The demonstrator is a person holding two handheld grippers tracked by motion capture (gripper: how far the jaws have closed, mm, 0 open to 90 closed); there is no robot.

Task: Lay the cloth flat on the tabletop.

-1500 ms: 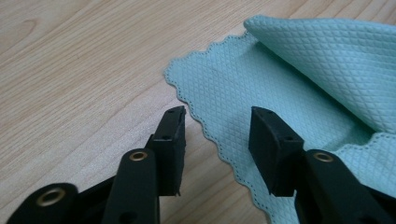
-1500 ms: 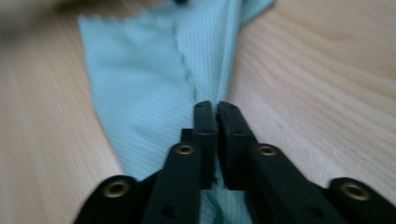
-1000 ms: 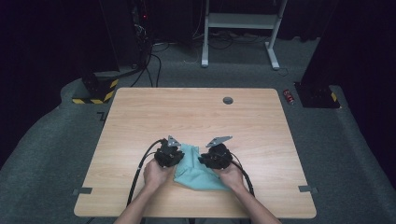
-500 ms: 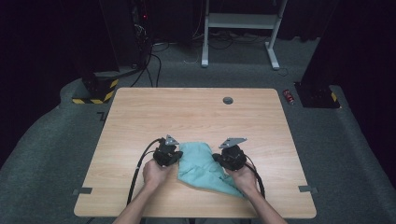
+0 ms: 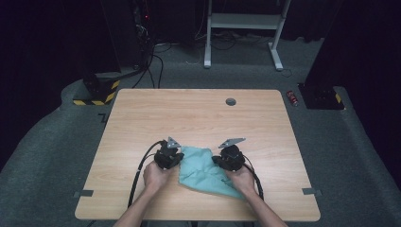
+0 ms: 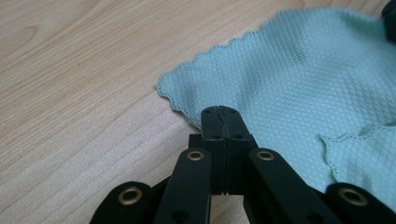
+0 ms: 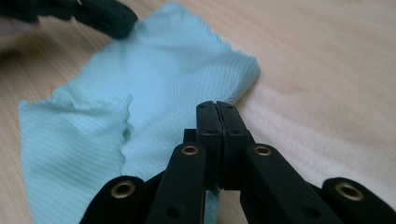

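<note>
Teal cloth (image 5: 204, 169) edges pinched under both pressed-together tongs, left (image 6: 219, 112), right (image 7: 216, 106), pinch points hidden

Lab/test bay. Lone wooden table (image 5: 198, 118) on grey carpet (image 5: 56, 156), dark surroundings. Equipment rack with red LEDs (image 5: 142, 19), loose cables (image 5: 156, 66), hazard-striped base (image 5: 97, 97), white metal stand (image 5: 243, 28) behind.
</note>
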